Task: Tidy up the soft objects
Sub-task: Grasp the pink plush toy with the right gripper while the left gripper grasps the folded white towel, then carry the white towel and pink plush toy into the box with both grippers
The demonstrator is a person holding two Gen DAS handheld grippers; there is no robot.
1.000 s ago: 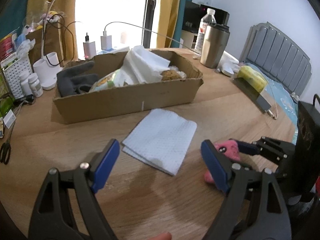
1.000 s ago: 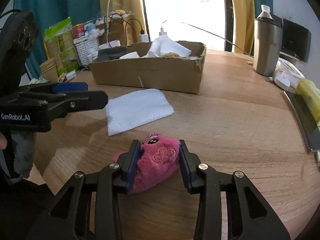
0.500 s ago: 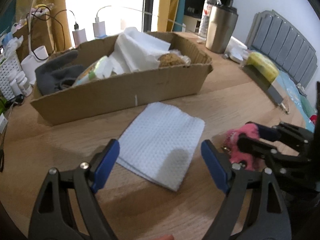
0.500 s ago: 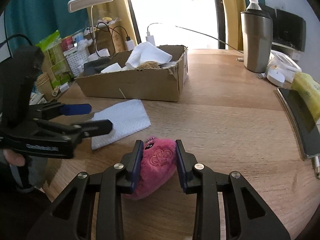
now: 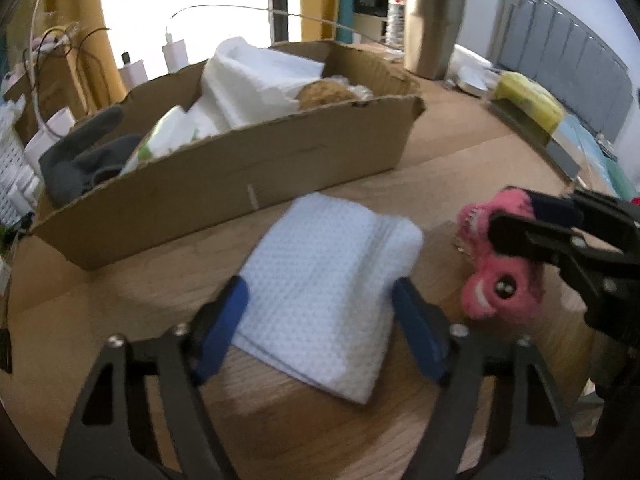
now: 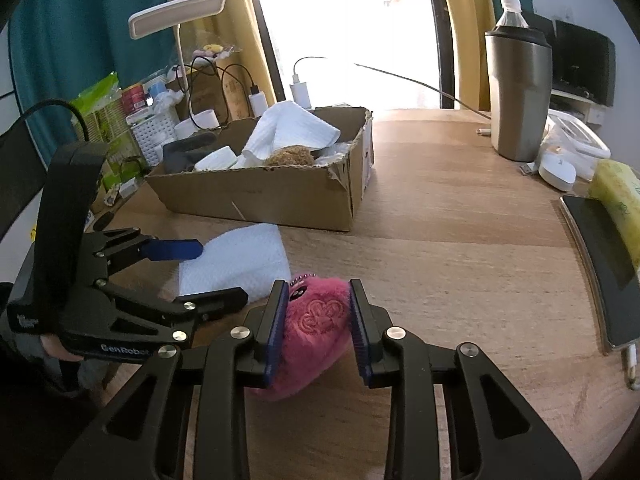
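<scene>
Your left gripper (image 5: 320, 312) straddles the folded white cloth (image 5: 332, 280), jaws closing w/ the cloth between them; pads at its side edges, real pinch can't be told. Cloth lies flat on the wooden table (image 6: 460, 240), near its front edge, just in front of the cardboard box (image 6: 260, 196). To the right, your right gripper (image 6: 318, 332) is clamped on the pink plush toy (image 6: 316, 328), just beside the cloth's right edge. Box holds other soft items.
</scene>
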